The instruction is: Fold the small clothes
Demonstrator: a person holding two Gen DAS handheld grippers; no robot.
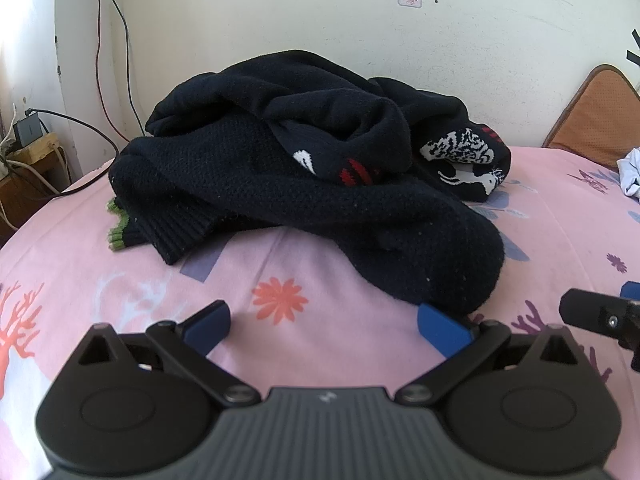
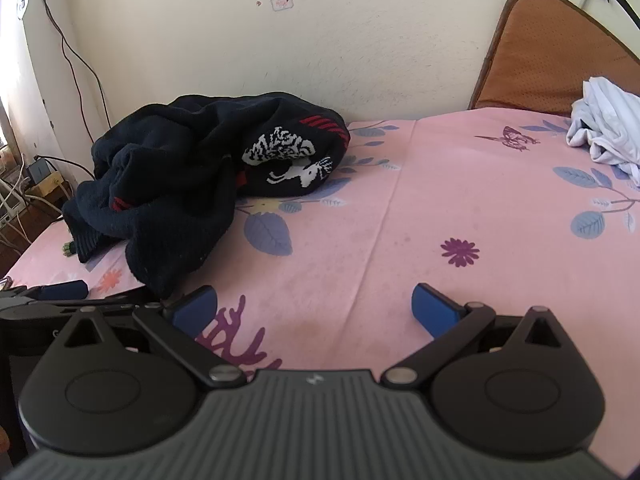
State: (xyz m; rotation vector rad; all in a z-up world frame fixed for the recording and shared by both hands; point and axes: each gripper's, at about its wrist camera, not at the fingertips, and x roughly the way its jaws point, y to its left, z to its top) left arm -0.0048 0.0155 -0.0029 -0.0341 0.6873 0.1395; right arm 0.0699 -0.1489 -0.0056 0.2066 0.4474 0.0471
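A crumpled dark navy knit sweater (image 1: 304, 168) with white and red patterns and a green-edged cuff lies in a heap on the pink floral bedsheet (image 1: 280, 264). My left gripper (image 1: 324, 322) is open just in front of it, its right blue pad close to a sleeve end. In the right wrist view the sweater (image 2: 192, 184) sits at the left, and my right gripper (image 2: 316, 308) is open over bare sheet, with nothing between its fingers. Part of the right gripper (image 1: 600, 316) shows at the right edge of the left wrist view.
A cream wall (image 2: 280, 52) runs behind the bed. Cables and a power strip (image 1: 28, 136) sit off the bed's left edge. An orange-brown cushion (image 2: 560, 52) leans at the back right, with a white crumpled garment (image 2: 608, 128) in front of it.
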